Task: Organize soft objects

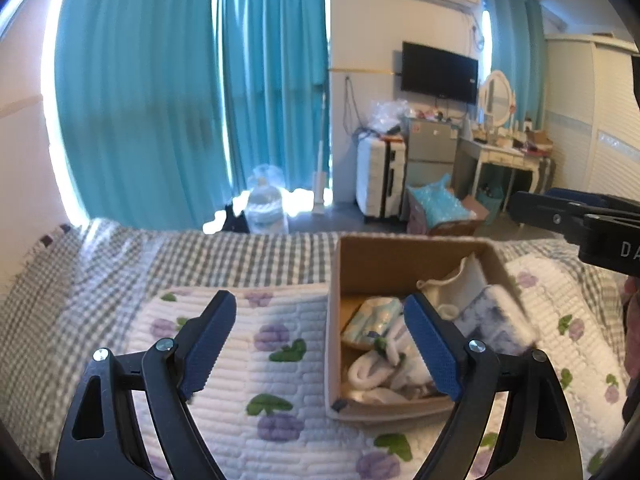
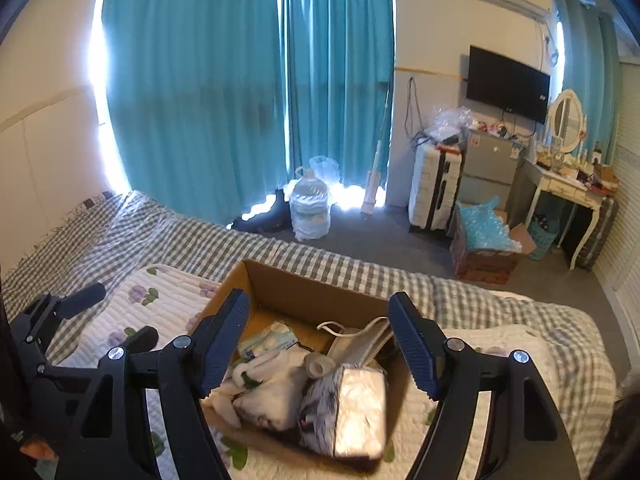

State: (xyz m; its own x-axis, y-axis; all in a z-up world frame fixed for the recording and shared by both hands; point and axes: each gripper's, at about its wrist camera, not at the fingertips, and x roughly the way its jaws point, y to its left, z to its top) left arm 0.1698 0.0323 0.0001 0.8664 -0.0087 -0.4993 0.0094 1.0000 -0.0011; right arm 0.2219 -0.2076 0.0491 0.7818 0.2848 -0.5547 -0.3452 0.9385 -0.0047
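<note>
An open cardboard box [image 1: 384, 260] [image 2: 296, 284] sits on the bed's quilt. Inside lie white socks or cloths [image 1: 372, 372] [image 2: 276, 396], a pale blue patterned pouch [image 1: 372, 316] [image 2: 268, 340] and a white pouch with a cord [image 1: 444, 284] [image 2: 360, 340]. A grey-white furry item in shiny wrap [image 2: 348, 412] rests at the box's near right, blurred in the left wrist view [image 1: 496, 320]. My right gripper [image 2: 319, 298] hangs open above the box, its pads clear of the furry item. My left gripper [image 1: 320, 298] is open over the quilt at the box's left wall, holding nothing.
The white quilt with purple flowers [image 1: 272, 344] [image 2: 132, 312] covers a grey checked bedspread [image 1: 100, 272] [image 2: 352, 272]. Each gripper shows in the other's view: right gripper [image 1: 580, 220], left gripper [image 2: 116, 316]. On the floor beyond are a water jug [image 2: 310, 208], a suitcase [image 2: 434, 188] and a dressing table [image 2: 568, 184].
</note>
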